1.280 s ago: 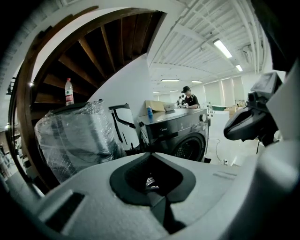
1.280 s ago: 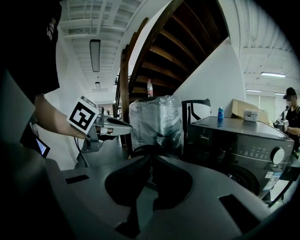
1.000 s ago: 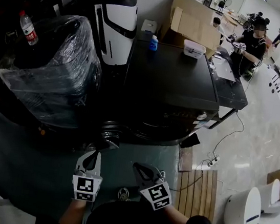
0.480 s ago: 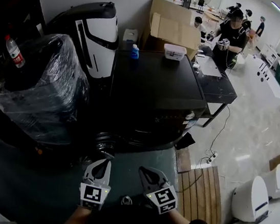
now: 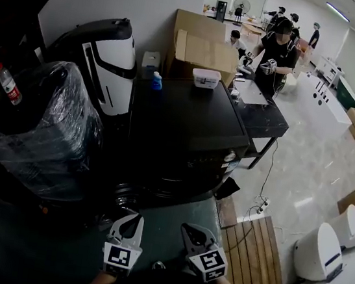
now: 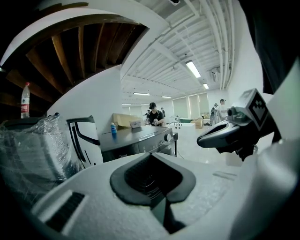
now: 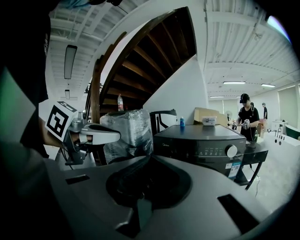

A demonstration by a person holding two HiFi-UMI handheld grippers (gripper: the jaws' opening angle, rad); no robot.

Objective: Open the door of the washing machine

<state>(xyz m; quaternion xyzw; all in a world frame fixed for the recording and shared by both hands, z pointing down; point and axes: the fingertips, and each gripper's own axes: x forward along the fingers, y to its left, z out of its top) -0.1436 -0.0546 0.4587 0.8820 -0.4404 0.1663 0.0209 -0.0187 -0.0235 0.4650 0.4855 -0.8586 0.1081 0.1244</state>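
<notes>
The black washing machine (image 5: 187,123) stands ahead of me, its control knob (image 5: 230,157) at the front right corner. Its round door (image 5: 132,194) is a dark shape low on the front; whether it is ajar does not show. My left gripper (image 5: 131,219) and right gripper (image 5: 190,230) hover side by side short of that front, both shut and empty. In the left gripper view the shut left gripper (image 6: 151,155) points at the machine (image 6: 136,139), with the right gripper (image 6: 206,139) alongside. In the right gripper view the shut right gripper (image 7: 149,158) covers the machine's (image 7: 201,140) lower front.
On the machine's top stand a blue bottle (image 5: 156,81) and a white box (image 5: 206,78). A plastic-wrapped appliance (image 5: 42,125) and a white-and-black unit (image 5: 107,62) crowd the left. A wooden pallet (image 5: 250,253), a black table (image 5: 259,120) and a standing person (image 5: 277,50) are to the right.
Both grippers sit lower and a little further right in the head view, still shut and side by side. The head view has swung, and the machine has slid left.
</notes>
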